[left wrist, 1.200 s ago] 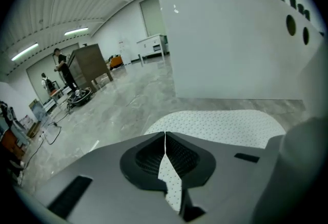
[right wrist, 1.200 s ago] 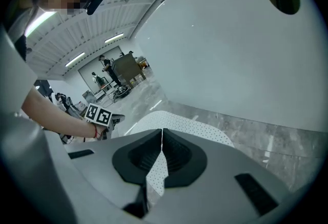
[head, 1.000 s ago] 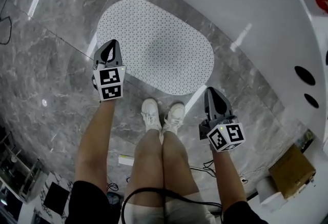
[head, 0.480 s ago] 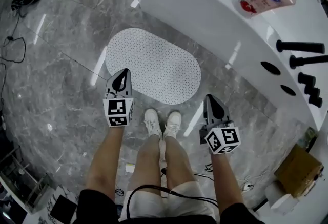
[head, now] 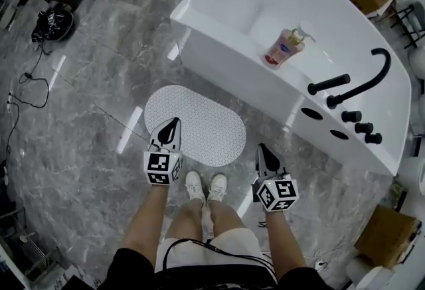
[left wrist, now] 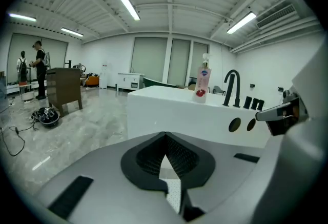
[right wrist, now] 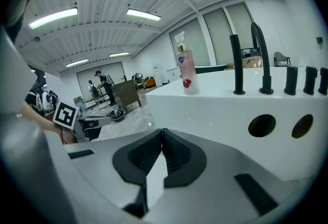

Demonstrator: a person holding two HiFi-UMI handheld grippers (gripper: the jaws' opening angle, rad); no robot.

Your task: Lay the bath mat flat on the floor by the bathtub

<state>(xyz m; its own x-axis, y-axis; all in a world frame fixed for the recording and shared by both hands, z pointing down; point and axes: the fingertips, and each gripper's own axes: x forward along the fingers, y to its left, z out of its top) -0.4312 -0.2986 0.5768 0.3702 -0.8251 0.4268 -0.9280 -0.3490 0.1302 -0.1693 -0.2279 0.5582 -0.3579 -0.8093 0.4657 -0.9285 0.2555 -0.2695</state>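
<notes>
- Lying flat on the grey marble floor (head: 80,129), the white oval bath mat (head: 199,119) has its long side running right along the bathtub (head: 226,76) wall. No folds or curled edges that I can see.
- From the left claw (head: 171,124) the mat is just ahead and below. In the head view the tip overlaps the mat's near edge, but the claw isn't touching it.
- That left claw is closed, pads pressed together at the tip with nothing in them. You only see a sliver of the dotted mat through the gap behind the tips.
- Right claw (head: 261,149) is the same deal: jaws shut and empty. For this one the mat is ahead and off to the left.
- The person's white shoes (head: 204,186) are planted between the two claws, just behind the mat's near edge.
- Further out, straight ahead of the right claw, a pink pump bottle (head: 285,46) stands upright on the tub's rim.
- A black curved faucet (head: 362,83) and a row of black knobs (head: 362,128) are on the rim too, right of the bottle.
- A cardboard box (head: 385,235) is behind and to the right of the right claw.
- Way off to the left of the left claw there's a dark bag-looking thing (head: 53,23) on the floor, plus loose cables (head: 26,93).
- In the left gripper view a couple of people (left wrist: 38,66) stand far off on the left, near a brown cabinet (left wrist: 65,89).
</notes>
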